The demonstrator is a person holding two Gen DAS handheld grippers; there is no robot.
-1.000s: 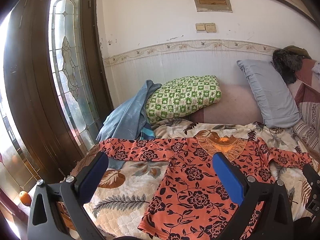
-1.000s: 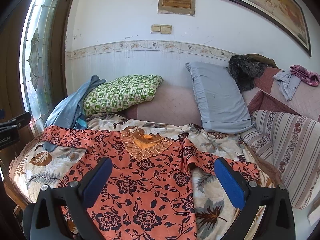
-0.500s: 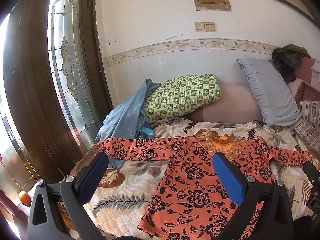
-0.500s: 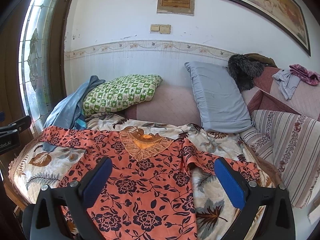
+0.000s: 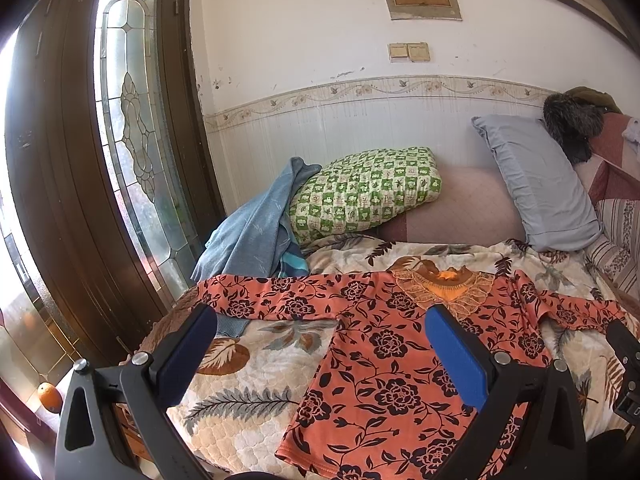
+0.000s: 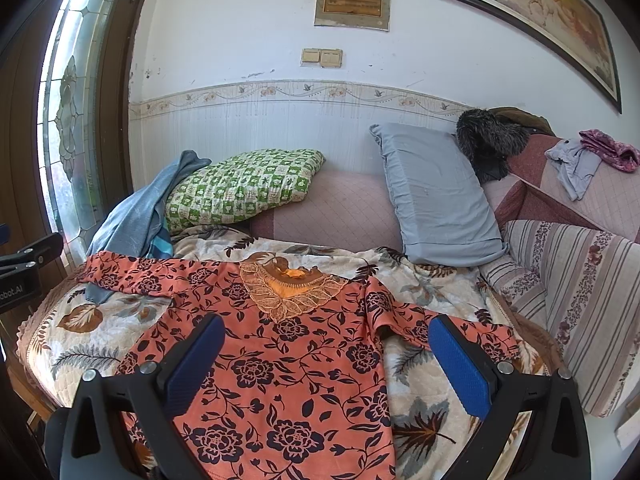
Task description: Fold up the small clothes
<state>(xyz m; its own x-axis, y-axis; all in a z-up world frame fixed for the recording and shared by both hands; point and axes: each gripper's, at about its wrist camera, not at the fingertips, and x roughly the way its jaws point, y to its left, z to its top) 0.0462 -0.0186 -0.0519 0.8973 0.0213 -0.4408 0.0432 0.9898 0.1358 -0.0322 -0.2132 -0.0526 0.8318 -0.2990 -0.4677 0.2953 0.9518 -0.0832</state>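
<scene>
Here my left claw (image 5: 320,344) and right claw (image 6: 326,354) both hang spread wide and empty. The orange floral top (image 6: 288,360) (sleeves outstretched) lies flat on the bed (image 6: 80,344).

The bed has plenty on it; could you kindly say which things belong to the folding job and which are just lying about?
For the job:
orange floral top
left hand-held gripper
right hand-held gripper

Lying about:
green checked pillow
grey pillow
blue cloth
</scene>
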